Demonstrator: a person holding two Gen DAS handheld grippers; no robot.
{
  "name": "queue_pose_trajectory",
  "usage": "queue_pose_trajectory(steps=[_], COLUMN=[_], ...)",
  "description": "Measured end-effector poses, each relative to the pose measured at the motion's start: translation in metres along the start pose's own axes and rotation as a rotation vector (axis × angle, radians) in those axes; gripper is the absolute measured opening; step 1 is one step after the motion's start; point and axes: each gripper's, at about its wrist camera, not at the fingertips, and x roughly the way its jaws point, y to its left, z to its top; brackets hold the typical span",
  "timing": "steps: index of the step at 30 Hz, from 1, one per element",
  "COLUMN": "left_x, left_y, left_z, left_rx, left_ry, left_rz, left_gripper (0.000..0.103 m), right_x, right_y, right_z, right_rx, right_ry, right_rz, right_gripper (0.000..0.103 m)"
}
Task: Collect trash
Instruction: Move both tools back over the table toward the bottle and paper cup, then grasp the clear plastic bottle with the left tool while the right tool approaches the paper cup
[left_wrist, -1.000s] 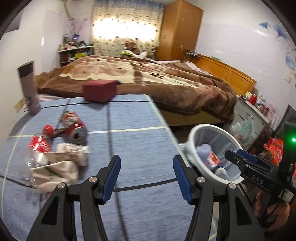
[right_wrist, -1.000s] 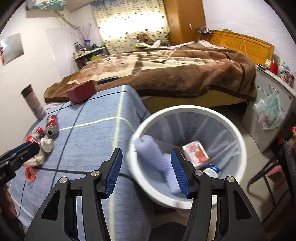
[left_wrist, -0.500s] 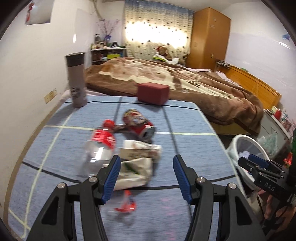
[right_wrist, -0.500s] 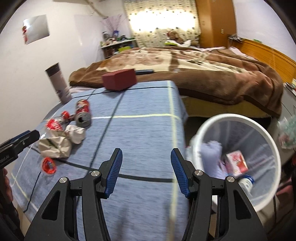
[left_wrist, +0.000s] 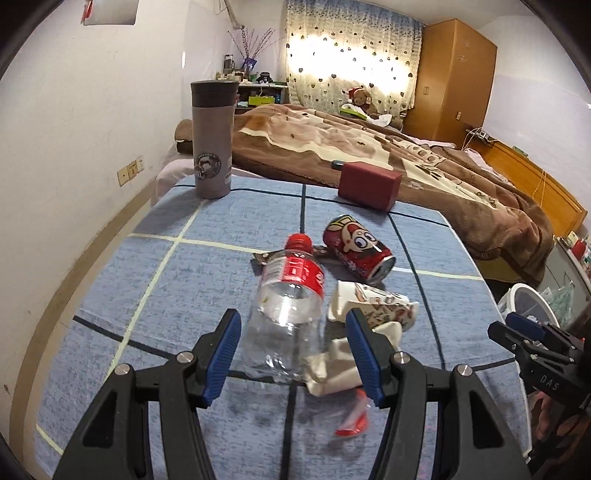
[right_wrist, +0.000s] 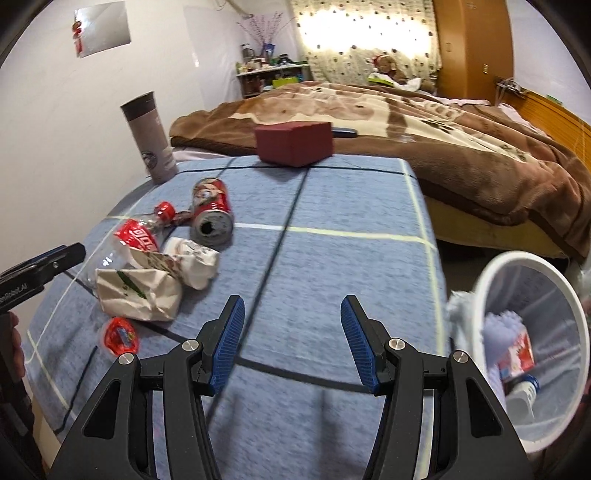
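I see a blue-clothed bench beside a bed, my left hand-held gripper open and empty around a clear bottle, my right hand-held gripper open over bare cloth.

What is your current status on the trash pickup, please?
Both tools open, empty. Left tool lined up on clear bottle; right tool over bare cloth. Can, crumpled paper, red wrapper on table; white bin beside it. Nothing blocking.
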Motion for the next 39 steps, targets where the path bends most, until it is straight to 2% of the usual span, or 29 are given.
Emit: queue_pose_trajectory(steps=[5,9,17,19,24,26,32,34,39], left_x=[0.013,0.026,0.058,0.065,0.070,0.072,0.072,0.070,0.066], left_y=[0.006,0.002,0.008,0.010,0.014,0.017,0.024,0.028,0.037], left_z=[0.006,0.010,0.016,0.017,0.015,0.015,0.016,0.016,0.014], left_rx=[-0.003,0.047,0.067,0.062,0.050,0.039,0.025,0.019,0.014], left_ry=[0.031,0.056,0.131,0.146,0.155,0.158,0.154,0.150,0.146], left_rz=[-0.019,-0.041,-0.030,-0.056,-0.063,-0.074,-0.093,-0.075,-0.066], left_gripper=[0.061,0.062,0.062,0.062,0.062,0.062,0.062,0.062,0.062], right_x=[0.010,0.018,0.034,0.036,0.048,0.059,0.080,0.082,0.080], right_y=[0.015,0.030,0.046,0.047,0.046,0.046,0.062,0.068,0.075], right_z=[0.010,0.015,0.024,0.028,0.042,0.046,0.042,0.039,0.033], right_rx=[-0.028,-0.086,-0.131,-0.126,-0.075,-0.064,-0.142,-0.164,-0.195], right_ry=[0.014,0.017,0.035,0.037,0.048,0.079,0.175,0.197,0.197], right_rz=[0.067,0.079,0.151,0.154,0.179,0.189,0.233,0.255,0.257], right_gripper=[0.056,0.056,0.056,0.056,0.056,0.056,0.056,0.056,0.056])
